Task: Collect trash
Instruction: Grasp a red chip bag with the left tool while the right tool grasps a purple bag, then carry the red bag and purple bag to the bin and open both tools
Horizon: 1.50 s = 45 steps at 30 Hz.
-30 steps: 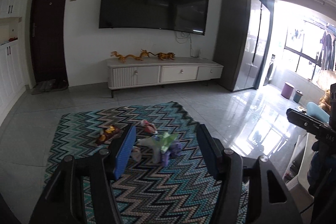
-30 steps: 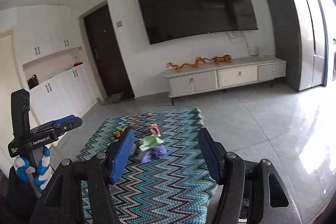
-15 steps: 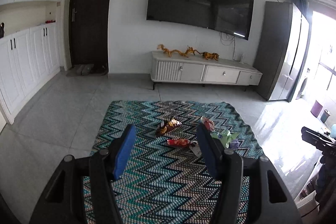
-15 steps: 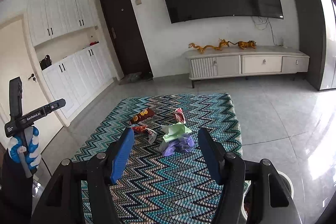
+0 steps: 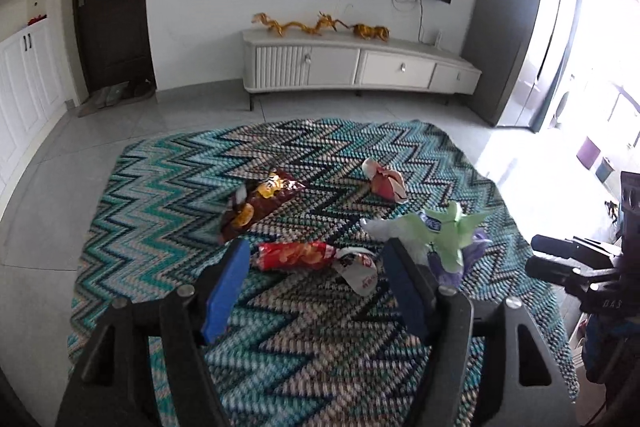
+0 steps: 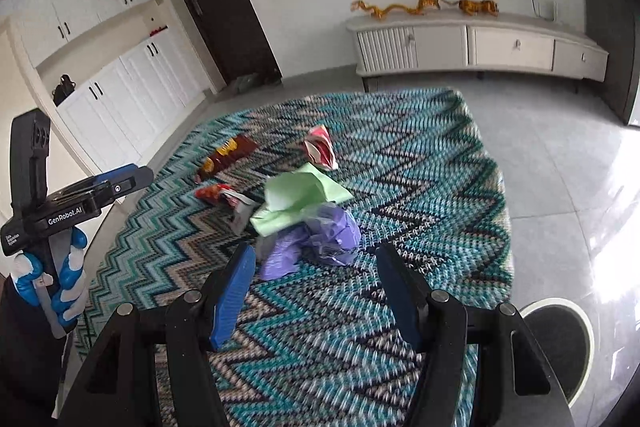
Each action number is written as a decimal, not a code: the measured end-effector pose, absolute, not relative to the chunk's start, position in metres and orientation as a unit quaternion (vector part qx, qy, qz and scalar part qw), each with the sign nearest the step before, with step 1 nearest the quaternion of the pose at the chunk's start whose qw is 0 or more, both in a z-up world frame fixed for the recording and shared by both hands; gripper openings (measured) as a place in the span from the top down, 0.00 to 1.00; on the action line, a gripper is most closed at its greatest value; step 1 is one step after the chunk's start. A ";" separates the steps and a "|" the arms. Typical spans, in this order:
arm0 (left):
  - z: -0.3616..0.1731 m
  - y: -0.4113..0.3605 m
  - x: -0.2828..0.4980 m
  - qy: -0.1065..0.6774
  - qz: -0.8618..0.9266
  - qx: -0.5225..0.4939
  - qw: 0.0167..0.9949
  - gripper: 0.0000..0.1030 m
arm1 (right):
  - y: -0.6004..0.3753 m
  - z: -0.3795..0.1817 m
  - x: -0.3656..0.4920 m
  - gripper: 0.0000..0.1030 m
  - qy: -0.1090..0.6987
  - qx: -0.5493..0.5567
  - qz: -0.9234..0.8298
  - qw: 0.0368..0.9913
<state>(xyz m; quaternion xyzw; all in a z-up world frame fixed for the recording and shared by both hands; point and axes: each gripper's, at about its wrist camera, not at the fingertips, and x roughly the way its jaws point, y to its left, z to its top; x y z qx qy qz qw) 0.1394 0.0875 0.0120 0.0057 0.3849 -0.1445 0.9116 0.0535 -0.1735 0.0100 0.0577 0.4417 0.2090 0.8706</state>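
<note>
**Trash lies on the zigzag rug**

Zigzag rug (image 5: 168,187) covers the tiled floor (image 6: 560,163) before a white cabinet (image 5: 360,67). On it lie a brown snack bag (image 5: 260,203), a red wrapper (image 5: 294,255), green paper (image 6: 300,199) and a purple bag (image 6: 320,235). Left gripper (image 5: 314,283) has just been opening, nothing between its jaws. Right gripper (image 6: 314,285) hangs released and empty.

two snack bags (image 5: 262,205), one red-white wrapper (image 5: 386,182), one green paper (image 5: 448,231), one purple bag (image 6: 320,233)
</note>
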 end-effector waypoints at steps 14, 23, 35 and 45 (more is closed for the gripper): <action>-0.056 0.073 0.217 0.440 -0.140 0.009 0.887 0.34 | -0.152 -0.051 0.108 0.41 0.476 0.066 0.231 0.846; -0.067 0.082 0.193 0.448 -0.158 -0.001 0.880 0.35 | -0.154 -0.049 0.094 0.64 0.469 0.069 0.250 0.845; -0.066 0.074 0.134 0.442 -0.171 0.014 0.881 0.84 | -0.189 -0.028 0.042 0.66 0.459 0.092 0.234 0.852; -0.036 0.069 0.078 0.415 -0.182 0.001 0.891 0.92 | -0.212 -0.001 -0.009 0.67 0.432 0.101 0.224 0.868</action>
